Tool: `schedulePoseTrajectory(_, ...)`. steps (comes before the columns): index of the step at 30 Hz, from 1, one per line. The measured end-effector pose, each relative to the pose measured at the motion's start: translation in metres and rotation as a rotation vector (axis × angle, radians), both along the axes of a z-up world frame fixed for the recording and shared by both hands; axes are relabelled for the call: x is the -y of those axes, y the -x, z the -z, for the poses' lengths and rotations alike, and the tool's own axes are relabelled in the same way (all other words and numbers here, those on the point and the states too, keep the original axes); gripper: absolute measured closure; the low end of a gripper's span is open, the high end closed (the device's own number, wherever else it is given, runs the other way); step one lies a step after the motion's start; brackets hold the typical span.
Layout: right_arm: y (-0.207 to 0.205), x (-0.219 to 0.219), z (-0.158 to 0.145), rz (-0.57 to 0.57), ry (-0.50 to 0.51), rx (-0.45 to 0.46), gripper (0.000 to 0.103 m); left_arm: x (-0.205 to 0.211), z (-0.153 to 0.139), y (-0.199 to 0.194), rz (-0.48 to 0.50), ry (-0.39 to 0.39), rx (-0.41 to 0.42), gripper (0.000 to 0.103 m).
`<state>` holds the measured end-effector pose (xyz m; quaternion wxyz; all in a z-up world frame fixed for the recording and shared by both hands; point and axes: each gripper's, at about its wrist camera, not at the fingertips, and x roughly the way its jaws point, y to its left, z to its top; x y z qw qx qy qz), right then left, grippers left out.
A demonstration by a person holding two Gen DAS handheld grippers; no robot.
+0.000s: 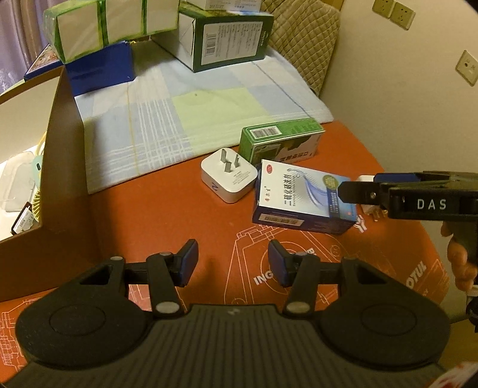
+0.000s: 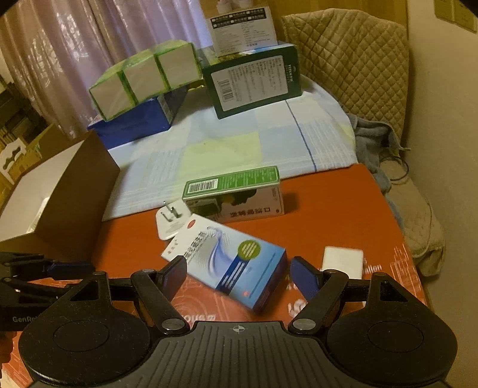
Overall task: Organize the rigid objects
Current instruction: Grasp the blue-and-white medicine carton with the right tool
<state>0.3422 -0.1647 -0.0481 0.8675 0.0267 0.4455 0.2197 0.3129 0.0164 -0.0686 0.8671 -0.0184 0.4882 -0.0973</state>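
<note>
A blue-and-white cardboard medicine box [image 2: 230, 262] lies flat on the orange printed table mat [image 1: 167, 221], sitting between the spread blue-padded fingers of the right gripper [image 2: 237, 276], whose jaws stand apart on either side of the box without visibly clamping it. Seen from the left wrist camera, the same box [image 1: 301, 198] has the right gripper [image 1: 352, 191] reaching over its far end. Just beside the box rests a white square plug adapter [image 1: 229, 179] with its metal prongs up, and behind both lies a green-and-white rectangular carton [image 1: 280, 143] on its long side, touching or nearly touching the medicine box's corner. A small white flat block [image 2: 343, 261] sits on the mat near the right gripper's outer finger. The left gripper [image 1: 233, 262] hovers over bare mat, its jaws apart and holding nothing. To the left stands an open brown cardboard box [image 1: 64, 167] with white inner walls. Farther back, on a pale blue-and-green checked cloth [image 1: 179, 107], are a dark green carton [image 1: 227, 38], a blue box [image 1: 101, 68] and a green-wrapped pack [image 1: 110, 27] stacked on it.
</note>
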Motion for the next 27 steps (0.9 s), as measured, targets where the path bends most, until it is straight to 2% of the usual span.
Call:
schedulePoseTrajectory(17,-0.040,-0.019,0.023,-0.077,0.033,-0.016,0.029,-0.003,0.015,-0.024,-0.012,-0.032,-0.045,0.056)
schedulePoseTrajectory(27,-0.018,-0.024,0.033,-0.125,0.028,-0.075,0.029,-0.011,0.023,-0.020,-0.010,-0.031,-0.066,0.056)
